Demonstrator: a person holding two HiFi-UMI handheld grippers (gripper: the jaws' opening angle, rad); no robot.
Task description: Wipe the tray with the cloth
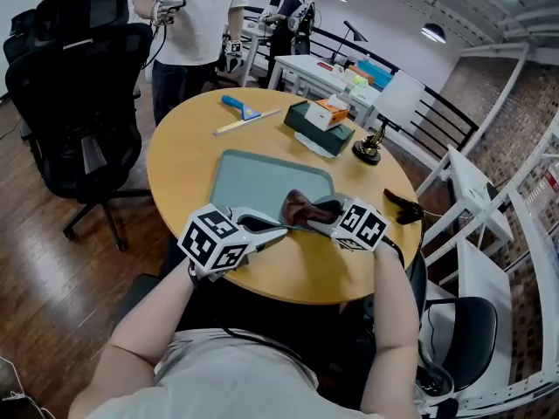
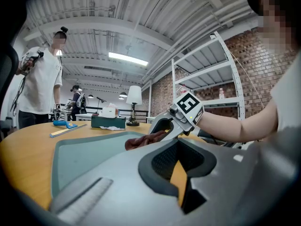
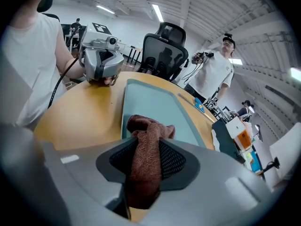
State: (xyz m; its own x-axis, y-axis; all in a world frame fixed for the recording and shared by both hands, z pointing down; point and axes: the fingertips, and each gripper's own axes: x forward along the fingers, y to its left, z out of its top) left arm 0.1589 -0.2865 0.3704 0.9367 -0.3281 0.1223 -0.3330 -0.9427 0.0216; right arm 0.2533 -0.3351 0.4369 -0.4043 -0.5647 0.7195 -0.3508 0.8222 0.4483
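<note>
A teal tray (image 1: 253, 177) lies on the round wooden table (image 1: 183, 160). A brown cloth (image 1: 301, 206) rests on the tray's near right part, and my right gripper (image 1: 325, 216) is shut on it. In the right gripper view the cloth (image 3: 148, 131) runs up between the jaws of the right gripper (image 3: 146, 173) and bunches on the tray (image 3: 155, 102). My left gripper (image 1: 278, 230) sits low at the tray's front edge, jaws together with nothing in them. In the left gripper view, the left gripper (image 2: 181, 178) faces the tray (image 2: 84, 154), cloth (image 2: 141, 141) and right gripper (image 2: 162, 128).
Beyond the tray are a blue scraper (image 1: 238, 105), a ruler (image 1: 247, 122), a dark green tissue box (image 1: 316, 127) with an orange box (image 1: 330, 112) on it, and a lamp base (image 1: 369, 151). A black office chair (image 1: 83, 85) stands left. A person (image 1: 196, 16) stands behind the table.
</note>
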